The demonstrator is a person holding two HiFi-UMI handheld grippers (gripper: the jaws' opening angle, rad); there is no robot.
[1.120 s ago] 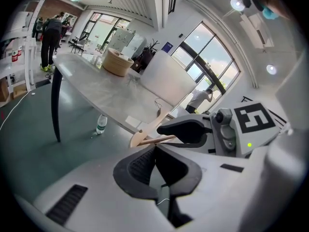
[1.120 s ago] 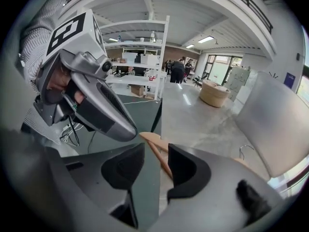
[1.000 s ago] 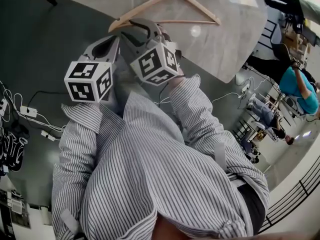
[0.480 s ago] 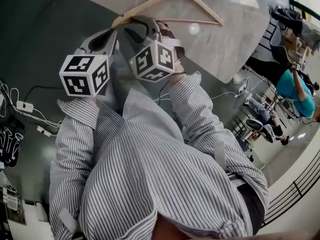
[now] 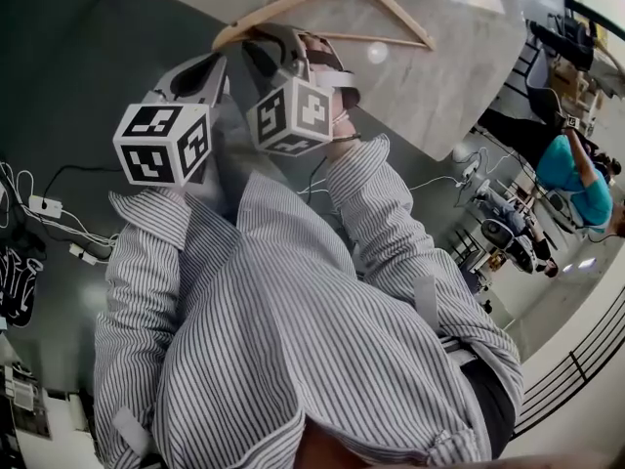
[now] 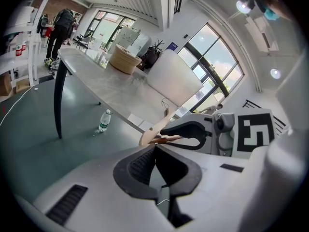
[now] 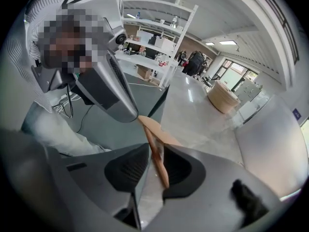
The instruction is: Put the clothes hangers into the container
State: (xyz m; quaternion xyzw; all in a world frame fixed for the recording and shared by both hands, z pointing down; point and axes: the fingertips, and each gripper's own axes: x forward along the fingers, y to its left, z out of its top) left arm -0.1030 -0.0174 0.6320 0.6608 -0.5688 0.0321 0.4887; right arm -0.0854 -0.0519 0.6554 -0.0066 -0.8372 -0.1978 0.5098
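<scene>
Hanger [image 5: 288, 6] is wooden and lies flat on the pale table [image 5: 439, 86]. Its long axis runs across in front of you, the hook points away, and one shoulder tip sits right at the table's near edge. That tip is the bit that matters. It lies straight ahead of your right gripper [image 7: 157, 145] and is already between the jaws, crossing them at a slant. The jaws have just been closing in on it. The wood rests against one pad, but I still see a sliver of gap on the other side, so I wouldn't call it a firm grip yet.

Your left gripper [image 6: 155, 146] hangs just beside the right one, off the table's edge, with its jaws together and nothing in them. So the right is the nearer one.

Farther along the table stands a round tan basket [image 6: 124, 59], well apart from the hanger. I'd guess that's the container.

Beyond that the floor is dark, with a water bottle [image 6: 104, 121] under the table and cables [image 5: 49, 213] off to your left. There are also shelves, big windows and a few people around.
</scene>
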